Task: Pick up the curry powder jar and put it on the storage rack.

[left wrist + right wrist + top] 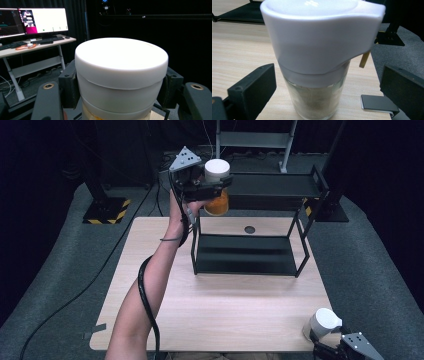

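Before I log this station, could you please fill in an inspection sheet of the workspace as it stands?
Surface: light wooden table, with a round dark hole near its far edge.
Job's things: white-capped orange jar held up beside the top shelf of the black rack; white-capped glass shaker standing at the table's near right corner.
Clutter: nothing seen.
Grippers: left gripper shut on the jar; right gripper around the shaker, jaws standing apart from the glass.
Cables: black cable trailing along the left forearm; more on the floor.
Surroundings: grey floor, dark curtains, desk with monitors.
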Motion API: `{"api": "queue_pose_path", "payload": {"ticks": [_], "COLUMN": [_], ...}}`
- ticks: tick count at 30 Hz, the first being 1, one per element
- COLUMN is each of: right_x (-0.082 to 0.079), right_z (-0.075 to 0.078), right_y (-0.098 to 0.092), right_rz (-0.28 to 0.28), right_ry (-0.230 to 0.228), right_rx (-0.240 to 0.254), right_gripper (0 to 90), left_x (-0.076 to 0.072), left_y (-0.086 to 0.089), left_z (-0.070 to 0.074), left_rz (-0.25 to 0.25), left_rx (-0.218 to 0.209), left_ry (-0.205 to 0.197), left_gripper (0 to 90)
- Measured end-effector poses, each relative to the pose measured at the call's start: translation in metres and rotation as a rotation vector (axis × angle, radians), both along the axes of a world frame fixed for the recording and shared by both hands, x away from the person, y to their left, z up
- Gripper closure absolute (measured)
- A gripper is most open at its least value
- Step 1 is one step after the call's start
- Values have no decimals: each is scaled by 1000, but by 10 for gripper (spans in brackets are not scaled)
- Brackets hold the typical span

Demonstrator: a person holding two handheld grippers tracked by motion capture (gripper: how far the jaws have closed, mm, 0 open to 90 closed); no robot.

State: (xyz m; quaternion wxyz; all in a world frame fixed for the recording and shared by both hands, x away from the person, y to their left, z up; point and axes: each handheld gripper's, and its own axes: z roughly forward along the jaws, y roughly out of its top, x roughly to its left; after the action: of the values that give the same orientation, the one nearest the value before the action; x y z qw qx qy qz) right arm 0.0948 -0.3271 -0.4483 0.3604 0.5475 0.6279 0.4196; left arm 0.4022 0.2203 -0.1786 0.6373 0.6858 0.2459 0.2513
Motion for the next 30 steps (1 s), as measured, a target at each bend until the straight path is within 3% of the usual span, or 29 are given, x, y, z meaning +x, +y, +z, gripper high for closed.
{"api": "queue_pose_path", "payload": {"ticks": [30], "right_x": [0], "right_z": [-1], "right_y": [-2], "right_rz": [-4], "right_ry": [1], "right_rx": [8], "right_gripper": [0], "left_x": [22], "left_y": [-13], "left_z": [24], "left_rz": [58], "left_rx": [-14], "left_ry": [-14], "left_gripper": [336]}}
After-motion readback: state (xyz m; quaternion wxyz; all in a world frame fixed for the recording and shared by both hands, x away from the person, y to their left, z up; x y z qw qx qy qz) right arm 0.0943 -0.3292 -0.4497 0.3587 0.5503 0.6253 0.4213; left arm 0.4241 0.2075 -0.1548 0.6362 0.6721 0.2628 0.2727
